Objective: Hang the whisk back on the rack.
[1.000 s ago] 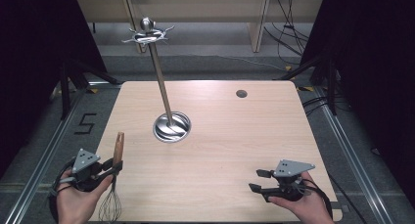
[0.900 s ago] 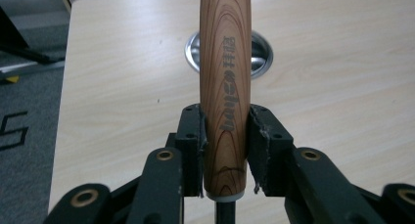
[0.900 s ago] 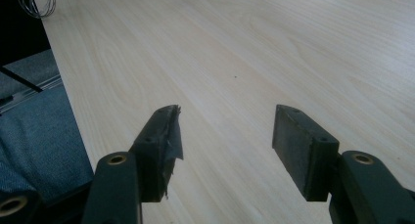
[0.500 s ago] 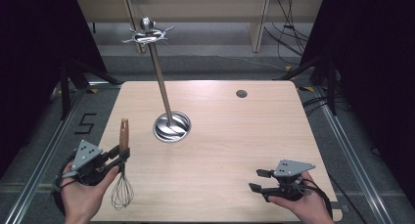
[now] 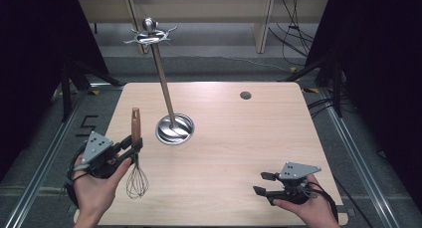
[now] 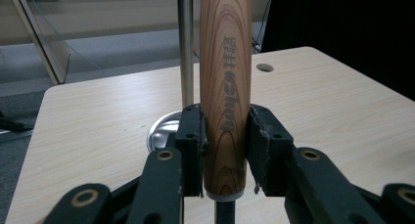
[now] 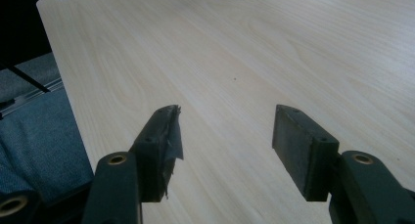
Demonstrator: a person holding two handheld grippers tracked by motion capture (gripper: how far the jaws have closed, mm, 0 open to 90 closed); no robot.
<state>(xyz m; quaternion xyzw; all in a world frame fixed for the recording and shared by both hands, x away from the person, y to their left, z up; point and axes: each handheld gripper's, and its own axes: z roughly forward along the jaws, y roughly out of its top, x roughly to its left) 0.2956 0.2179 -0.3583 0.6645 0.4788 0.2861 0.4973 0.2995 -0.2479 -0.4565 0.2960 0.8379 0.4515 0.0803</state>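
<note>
Whisk [image 5: 136, 158] now upright, lifted off worktop [image 5: 239, 138] near left edge, left claw [image 5: 130, 149] clamped on its wooden handle; ready for hanging on stand [image 5: 166, 93]. Right claw [image 5: 263, 183] open, idle near front edge.

left gripper [image 5: 130, 149]: low at the near left, held in the left hand [image 5: 94, 188], fingers [image 6: 190, 136] clamped, pointing right | right gripper [image 5: 263, 183]: near right, held in the right hand [image 5: 306, 208], fingers [image 7: 303, 145] spread apart, pointing left, low over the worktop [image 5: 239, 138]
</note>
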